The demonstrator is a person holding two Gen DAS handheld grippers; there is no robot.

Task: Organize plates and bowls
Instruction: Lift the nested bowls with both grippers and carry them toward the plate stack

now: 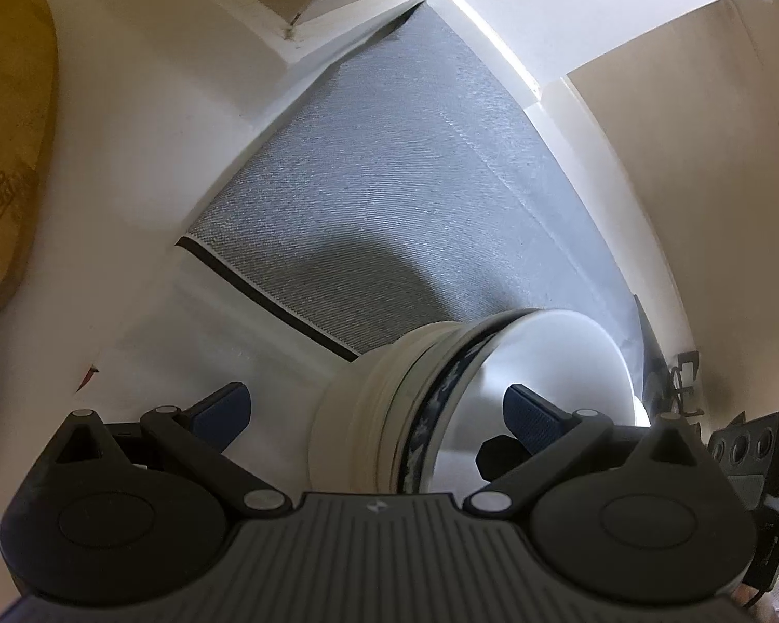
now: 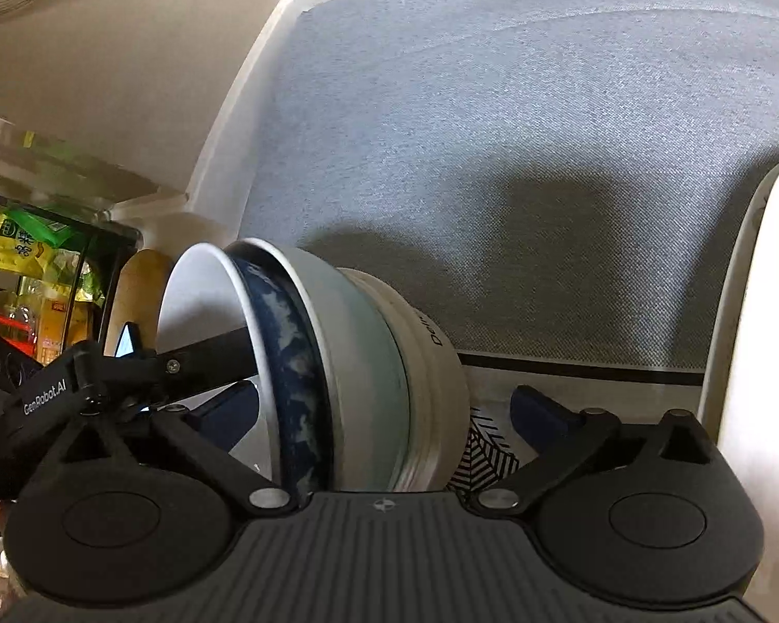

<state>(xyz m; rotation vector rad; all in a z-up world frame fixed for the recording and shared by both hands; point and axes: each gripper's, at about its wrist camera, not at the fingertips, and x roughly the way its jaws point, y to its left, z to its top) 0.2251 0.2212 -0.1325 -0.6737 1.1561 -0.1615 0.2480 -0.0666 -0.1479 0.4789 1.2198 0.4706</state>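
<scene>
Our right gripper [image 2: 384,415] jaws gape widest round the nested bowls [image 2: 337,363], unpressed; left gripper [image 1: 374,410] likewise wide, straddling. Stack lies tipped at six o'clock, still unplaced.

Grey woven mat [image 1: 389,197] with a dark edge stripe, lying on a white surface [image 1: 145,156] beneath beige walls [image 1: 701,156]. At left of the right-wrist view, a shelf [image 2: 41,239] holding yellow and green packets; daylight falls from above.
</scene>
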